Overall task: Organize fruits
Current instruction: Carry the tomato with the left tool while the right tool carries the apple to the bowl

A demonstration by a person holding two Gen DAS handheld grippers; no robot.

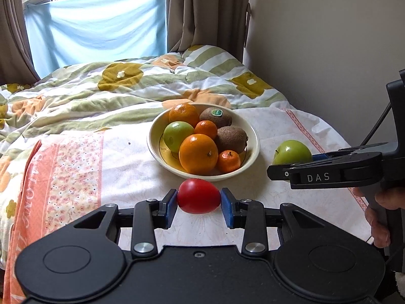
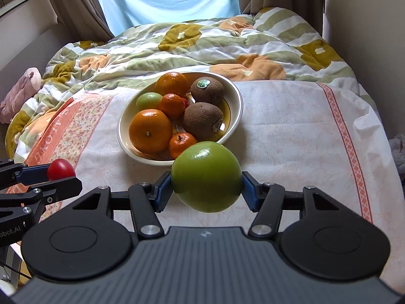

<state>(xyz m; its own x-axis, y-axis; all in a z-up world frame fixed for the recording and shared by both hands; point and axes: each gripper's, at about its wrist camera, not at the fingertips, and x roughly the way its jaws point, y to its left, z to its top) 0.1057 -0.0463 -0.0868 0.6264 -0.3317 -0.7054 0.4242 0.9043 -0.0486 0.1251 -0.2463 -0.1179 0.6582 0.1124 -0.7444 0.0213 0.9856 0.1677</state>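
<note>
Two handheld grippers level out low over a cloth-covered bed, both pointed toward the cream bowl of oranges, kiwis and a green apple. The left gripper pinches a red tomato between its blue pads, just short of the bowl's near rim. The right gripper — seen side-on from the left, a hand on its grip — clamps a large green apple beside the bowl.
</note>
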